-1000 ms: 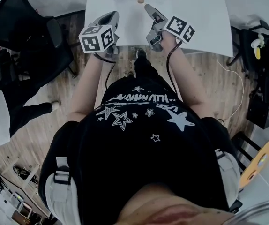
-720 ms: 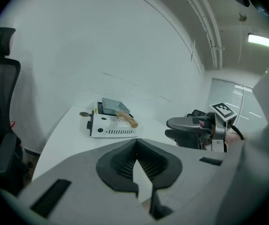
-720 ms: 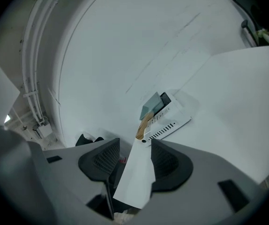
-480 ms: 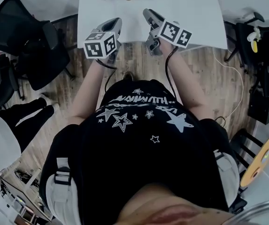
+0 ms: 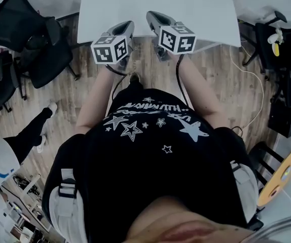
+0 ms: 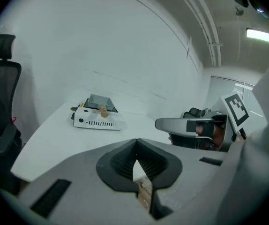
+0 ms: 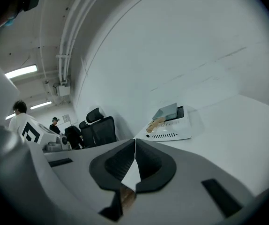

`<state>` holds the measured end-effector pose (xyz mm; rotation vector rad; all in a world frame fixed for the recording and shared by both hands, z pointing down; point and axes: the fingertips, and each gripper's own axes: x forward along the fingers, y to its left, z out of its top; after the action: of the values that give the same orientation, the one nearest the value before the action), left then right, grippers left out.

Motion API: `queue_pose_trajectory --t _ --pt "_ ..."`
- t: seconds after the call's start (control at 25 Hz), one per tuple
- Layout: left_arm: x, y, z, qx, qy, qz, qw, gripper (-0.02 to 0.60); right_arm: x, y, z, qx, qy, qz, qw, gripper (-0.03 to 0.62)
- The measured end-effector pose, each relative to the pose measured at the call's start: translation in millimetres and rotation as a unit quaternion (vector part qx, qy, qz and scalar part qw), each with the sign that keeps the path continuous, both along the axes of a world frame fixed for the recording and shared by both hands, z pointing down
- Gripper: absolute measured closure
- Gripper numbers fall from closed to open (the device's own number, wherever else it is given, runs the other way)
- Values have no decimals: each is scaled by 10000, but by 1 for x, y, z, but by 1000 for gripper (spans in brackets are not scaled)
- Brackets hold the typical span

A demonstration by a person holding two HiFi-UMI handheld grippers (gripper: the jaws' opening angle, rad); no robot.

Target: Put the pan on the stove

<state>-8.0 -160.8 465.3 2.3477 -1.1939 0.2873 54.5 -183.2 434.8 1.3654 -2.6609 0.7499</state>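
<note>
While both grippers hung at the near edge of the white table, the small grey pan with a wooden handle sat well ahead of the fingers at the far edge. It apparently rested already on the white slotted toy stove, with its handle pointing back toward them. Left gripper was closed on nothing and right gripper had just been closing and was shut, also empty; the pan lay straight ahead of the left fingers and slightly off-line for the right, so left looked better placed.
</note>
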Motion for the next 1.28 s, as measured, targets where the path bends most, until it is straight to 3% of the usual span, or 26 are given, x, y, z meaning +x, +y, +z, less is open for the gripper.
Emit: queue_pose_trajectory --t 0.2,0.36,0.64,1.28 --pt "7 29 2 -18 -5 -44 10000 574 -6 48 3 257 726 -327 9965 586" --pt "25 59 9 -103 -28 -74 9999 574 19 83 15 155 863 -246 9958 588" --pt "58 119 13 -112 -31 -71 9999 574 61 133 23 -10 845 -111 9964 588" --pt "85 202 13 10 -56 -207 9998 574 85 210 35 -121 899 -379 9952 588"
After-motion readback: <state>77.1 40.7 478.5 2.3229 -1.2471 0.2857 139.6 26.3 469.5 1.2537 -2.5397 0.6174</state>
